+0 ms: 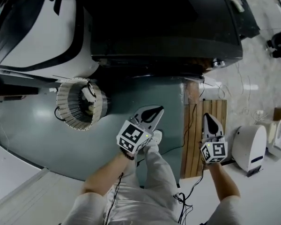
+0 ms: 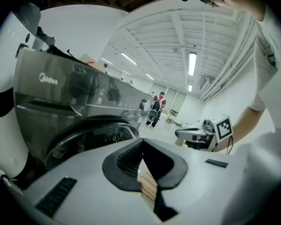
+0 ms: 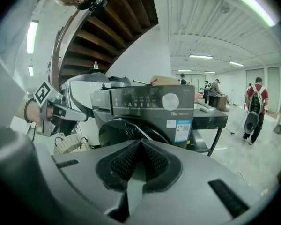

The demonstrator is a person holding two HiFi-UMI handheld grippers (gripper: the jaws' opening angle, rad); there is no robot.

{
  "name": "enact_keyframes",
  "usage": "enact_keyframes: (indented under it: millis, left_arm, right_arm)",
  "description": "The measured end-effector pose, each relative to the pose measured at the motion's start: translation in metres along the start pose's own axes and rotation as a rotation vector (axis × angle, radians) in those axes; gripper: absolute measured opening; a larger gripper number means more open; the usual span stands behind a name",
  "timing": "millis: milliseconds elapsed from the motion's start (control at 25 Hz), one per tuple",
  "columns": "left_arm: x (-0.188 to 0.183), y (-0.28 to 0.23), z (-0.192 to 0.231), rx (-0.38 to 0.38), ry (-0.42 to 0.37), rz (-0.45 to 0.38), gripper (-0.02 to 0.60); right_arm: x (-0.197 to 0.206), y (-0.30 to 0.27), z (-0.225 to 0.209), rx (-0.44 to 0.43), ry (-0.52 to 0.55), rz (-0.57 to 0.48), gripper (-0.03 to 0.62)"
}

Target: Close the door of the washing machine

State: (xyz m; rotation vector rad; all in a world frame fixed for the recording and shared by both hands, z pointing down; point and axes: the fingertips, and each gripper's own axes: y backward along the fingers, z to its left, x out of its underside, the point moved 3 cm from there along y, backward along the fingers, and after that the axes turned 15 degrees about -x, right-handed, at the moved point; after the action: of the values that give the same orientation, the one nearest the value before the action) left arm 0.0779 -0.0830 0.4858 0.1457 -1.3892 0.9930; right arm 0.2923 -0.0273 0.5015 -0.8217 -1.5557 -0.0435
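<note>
Washing machine door [image 3: 124, 131], round and dark, appears shut against the front of the washing machine [image 1: 168, 27], which stands just ahead of the person. "Midea" lettering [image 2: 48, 80] shows on its upper front. A blue-and-white sticker [image 3: 181, 129] under the round knob [image 3: 169, 101] is too small to read. The left hand-held gripper [image 1: 152, 112] and the right hand-held gripper [image 1: 210, 122] are both clenched on nothing, clear of the machine.
</note>
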Motion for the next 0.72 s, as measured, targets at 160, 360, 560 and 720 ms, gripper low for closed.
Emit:
enact_keyframes:
  millis: [160,360,560,720]
  left_arm:
    - [-0.036,0.052,-0.004,-0.027,-0.015,-0.016,0.002]
    - [-0.088,0.116,-0.007,-0.082,-0.010,-0.083,0.002]
    - [-0.149,0.183,-0.005,-0.144,0.016,-0.202,0.002]
    - [-0.190,0.229,0.004,-0.207,0.034,-0.302,0.002]
  right_arm:
    - [-0.071,0.022,0.033,-0.031,0.055,-0.045,0.011]
    - [-0.158,0.044,0.063,-0.040,0.097,-0.137,0.011]
    - [-0.231,0.080,0.107,-0.062,0.145,-0.214,0.011]
    - [-0.267,0.100,0.135,-0.079,0.191,-0.255,0.011]
